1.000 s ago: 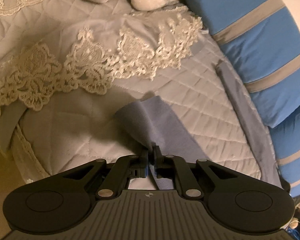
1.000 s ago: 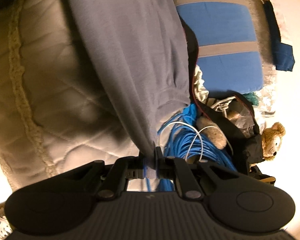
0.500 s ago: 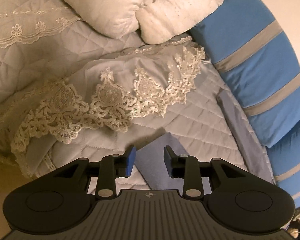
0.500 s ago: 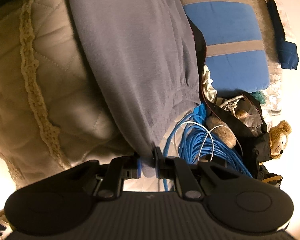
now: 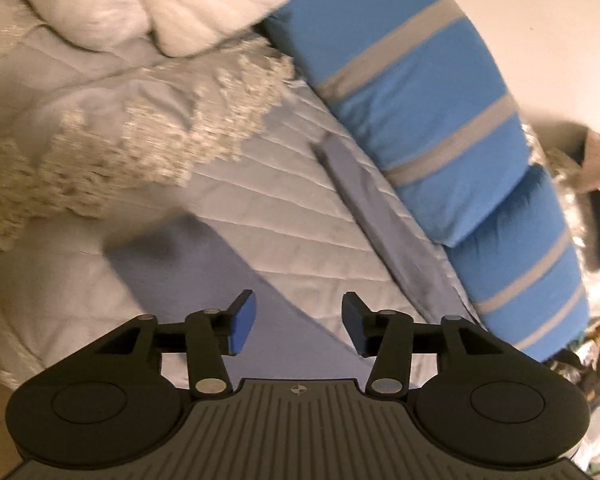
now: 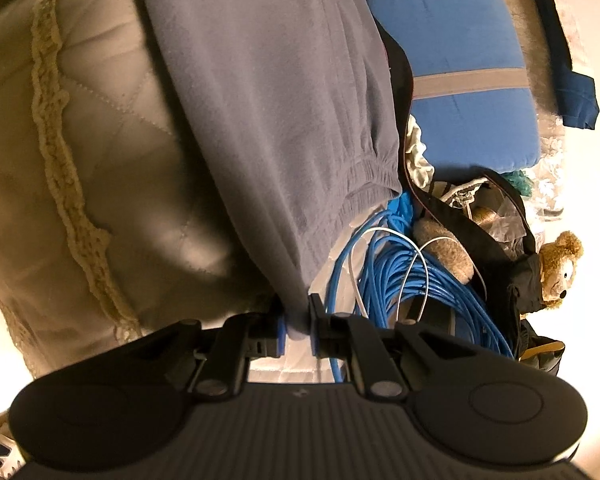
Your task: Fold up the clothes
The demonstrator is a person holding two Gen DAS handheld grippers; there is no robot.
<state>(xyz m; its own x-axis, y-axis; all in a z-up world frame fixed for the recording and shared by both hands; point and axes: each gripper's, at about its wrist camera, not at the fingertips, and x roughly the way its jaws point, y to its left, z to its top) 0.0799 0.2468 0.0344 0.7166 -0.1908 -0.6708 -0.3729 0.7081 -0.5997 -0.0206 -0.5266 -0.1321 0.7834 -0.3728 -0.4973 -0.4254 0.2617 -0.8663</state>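
Observation:
A grey-blue garment (image 5: 204,264) lies on the quilted bedspread (image 5: 284,208); another strip of it (image 5: 364,200) runs along the blue pillows. My left gripper (image 5: 296,320) is open and empty just above the cloth's near part. In the right wrist view the same garment (image 6: 268,112) hangs down with a gathered elastic cuff (image 6: 368,168). My right gripper (image 6: 298,324) has its jaws slightly apart with a fold of the cloth still between them.
Blue pillows with grey stripes (image 5: 432,120) line the bed's right side. White pillows (image 5: 172,4) and a lace-edged cover (image 5: 160,148) lie behind. Beside the bed are a coil of blue cable (image 6: 404,276), a dark bag (image 6: 496,240) and a teddy bear (image 6: 560,268).
My left gripper let go of the cloth, opened wide and swung right. My right gripper's jaws have loosened slightly on the cloth.

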